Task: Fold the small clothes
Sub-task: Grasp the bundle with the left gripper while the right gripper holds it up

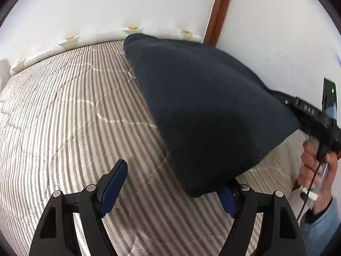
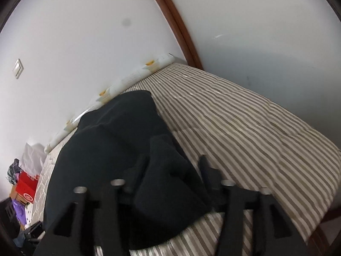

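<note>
A dark navy garment is lifted above the striped bed, stretched taut. My left gripper is open; its left finger is bare, and the garment's lower corner hangs over the right finger. In the left wrist view my right gripper grips the garment's far end, held by a hand. In the right wrist view the garment bunches between my right gripper's fingers; the fingers stand apart with a fold of cloth between them.
The striped quilted bed cover fills both views. A white wall and a brown wooden frame lie behind. A patterned pillow edge runs along the wall. Boxes and bags sit beside the bed at left.
</note>
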Demonstrator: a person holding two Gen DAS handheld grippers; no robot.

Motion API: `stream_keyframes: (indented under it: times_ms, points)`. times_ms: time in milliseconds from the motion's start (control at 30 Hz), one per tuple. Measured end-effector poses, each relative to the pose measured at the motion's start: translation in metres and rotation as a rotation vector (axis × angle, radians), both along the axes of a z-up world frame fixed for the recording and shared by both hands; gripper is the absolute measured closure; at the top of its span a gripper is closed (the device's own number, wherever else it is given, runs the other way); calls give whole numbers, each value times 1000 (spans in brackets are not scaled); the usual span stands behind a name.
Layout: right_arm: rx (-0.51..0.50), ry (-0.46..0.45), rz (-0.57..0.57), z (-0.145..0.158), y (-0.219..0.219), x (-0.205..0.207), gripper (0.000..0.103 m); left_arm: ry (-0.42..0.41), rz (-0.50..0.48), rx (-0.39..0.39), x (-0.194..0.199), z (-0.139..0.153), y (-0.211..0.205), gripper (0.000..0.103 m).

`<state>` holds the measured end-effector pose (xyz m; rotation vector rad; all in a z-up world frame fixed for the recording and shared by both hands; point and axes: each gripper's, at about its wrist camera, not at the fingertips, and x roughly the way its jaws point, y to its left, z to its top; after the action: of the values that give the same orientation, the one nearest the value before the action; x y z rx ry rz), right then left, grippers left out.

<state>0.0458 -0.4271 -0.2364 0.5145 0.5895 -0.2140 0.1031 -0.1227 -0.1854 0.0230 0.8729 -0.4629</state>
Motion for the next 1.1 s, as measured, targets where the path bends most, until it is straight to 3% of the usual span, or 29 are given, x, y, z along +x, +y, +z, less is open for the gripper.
stream_keyframes:
  times_ms: [133, 233, 267, 300, 333, 433, 567, 900, 1100]
  points:
    - [14, 49, 23, -5, 1, 3, 42, -26, 3, -7, 3, 5, -6, 38]
    - [24, 68, 22, -9, 5, 13, 44, -10, -17, -15, 3, 2, -15, 74]
    - [27, 72, 32, -11, 5, 15, 59, -20, -13, -16, 1, 4, -15, 76]
    - [38, 66, 61, -11, 9, 19, 82, -40, -1, -23, 1, 6, -15, 77]
    - [18, 61, 67, -9, 16, 24, 83, -70, 13, -23, -3, 9, -14, 80]
    - [-71, 77, 67, -2, 34, 36, 88, -103, 47, -28, -5, 15, -6, 83]
    - [6, 72, 125, 2, 52, 57, 89, -91, 121, -79, 2, 20, 29, 84]
    - [11, 67, 325, 9, 175, 122, 89, -94, 315, -58, 2, 24, 146, 84]
    - [-14, 39, 415, 12, 211, 120, 87, -29, 350, -93, 4, 13, 188, 84]
